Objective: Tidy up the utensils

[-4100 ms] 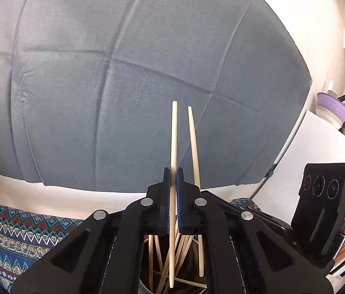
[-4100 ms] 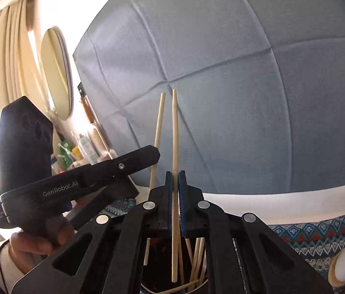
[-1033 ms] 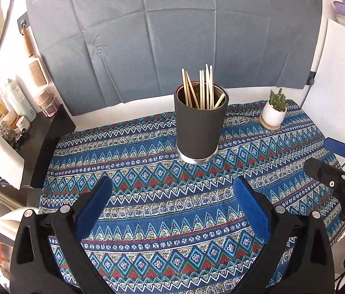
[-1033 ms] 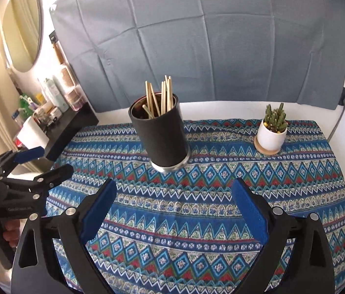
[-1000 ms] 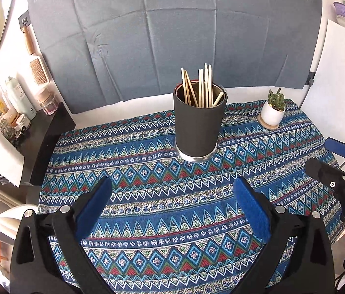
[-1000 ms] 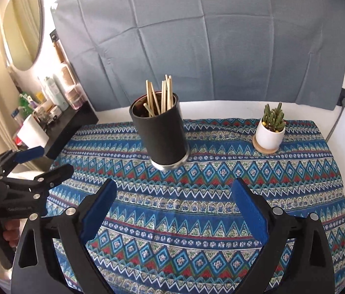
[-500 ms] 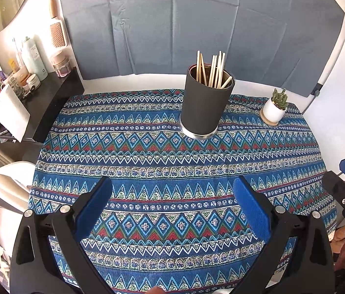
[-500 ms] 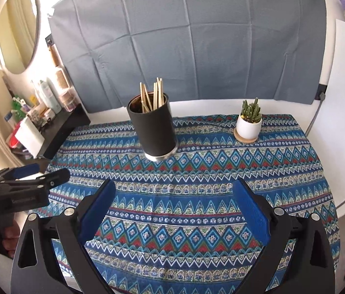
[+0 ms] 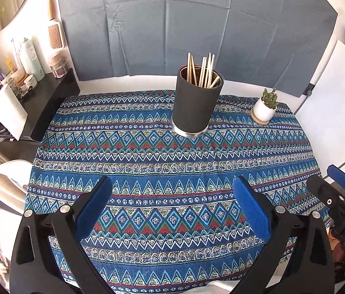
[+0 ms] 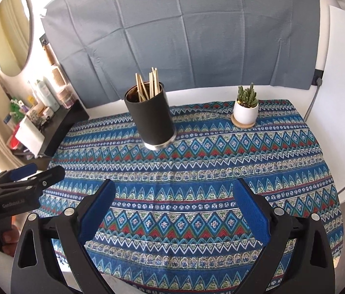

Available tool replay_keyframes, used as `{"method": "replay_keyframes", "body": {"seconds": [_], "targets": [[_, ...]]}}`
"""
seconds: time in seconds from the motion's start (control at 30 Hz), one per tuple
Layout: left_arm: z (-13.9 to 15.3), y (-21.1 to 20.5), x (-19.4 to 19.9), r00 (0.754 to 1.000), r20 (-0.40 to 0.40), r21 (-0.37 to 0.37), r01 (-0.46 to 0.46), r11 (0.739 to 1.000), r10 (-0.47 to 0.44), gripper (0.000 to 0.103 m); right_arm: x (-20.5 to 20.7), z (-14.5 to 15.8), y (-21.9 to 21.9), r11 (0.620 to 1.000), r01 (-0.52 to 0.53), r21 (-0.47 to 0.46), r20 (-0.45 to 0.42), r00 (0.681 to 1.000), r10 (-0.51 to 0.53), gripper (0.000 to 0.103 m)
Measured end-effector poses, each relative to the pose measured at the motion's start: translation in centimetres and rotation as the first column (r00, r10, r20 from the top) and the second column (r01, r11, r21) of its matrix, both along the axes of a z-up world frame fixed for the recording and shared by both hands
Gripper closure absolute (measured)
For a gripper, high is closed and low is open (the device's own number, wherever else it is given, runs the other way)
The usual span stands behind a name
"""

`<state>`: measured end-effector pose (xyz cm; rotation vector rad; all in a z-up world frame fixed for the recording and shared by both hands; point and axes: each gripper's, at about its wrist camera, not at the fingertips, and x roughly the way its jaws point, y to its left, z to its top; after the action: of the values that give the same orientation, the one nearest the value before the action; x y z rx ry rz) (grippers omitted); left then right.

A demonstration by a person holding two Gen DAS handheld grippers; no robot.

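A black cylindrical holder [image 9: 195,103] [image 10: 151,120] stands upright toward the back of the patterned tablecloth [image 9: 167,161] [image 10: 197,161]. Several wooden chopsticks [image 9: 203,69] [image 10: 149,84] stick out of its top. My left gripper [image 9: 172,196] hangs open near the table's front edge, well short of the holder, with nothing between its blue pads [image 9: 96,199]. My right gripper [image 10: 173,198] is open and empty too, over the front of the cloth. Each gripper also shows at the edge of the other's view, the right gripper [image 9: 331,186] and the left gripper [image 10: 30,174].
A small cactus in a white pot [image 9: 265,105] [image 10: 246,109] sits on a coaster at the back right. A black shelf [image 9: 50,103] with bottles and jars stands left of the table. A grey cloth backdrop [image 9: 184,24] hangs behind. A white board [image 9: 331,112] is at the right.
Both grippers let go of their chopsticks, which now stand in the holder, and opened wide. They have drawn back and up from the holder, so the whole table shows.
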<state>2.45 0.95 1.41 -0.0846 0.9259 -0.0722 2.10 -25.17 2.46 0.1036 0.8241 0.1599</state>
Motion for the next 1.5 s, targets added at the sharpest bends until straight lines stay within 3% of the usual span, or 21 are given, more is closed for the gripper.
{"method": "replay_keyframes", "body": {"seconds": [1.5], "targets": [[0.9,-0.4,-1.5,1.000,0.018,0.015,-0.003,1.000,0.003,0.006,-1.1,0.7,0.4,0.999,-0.048,0.010,0.017,0.999,0.048,0.011]]}}
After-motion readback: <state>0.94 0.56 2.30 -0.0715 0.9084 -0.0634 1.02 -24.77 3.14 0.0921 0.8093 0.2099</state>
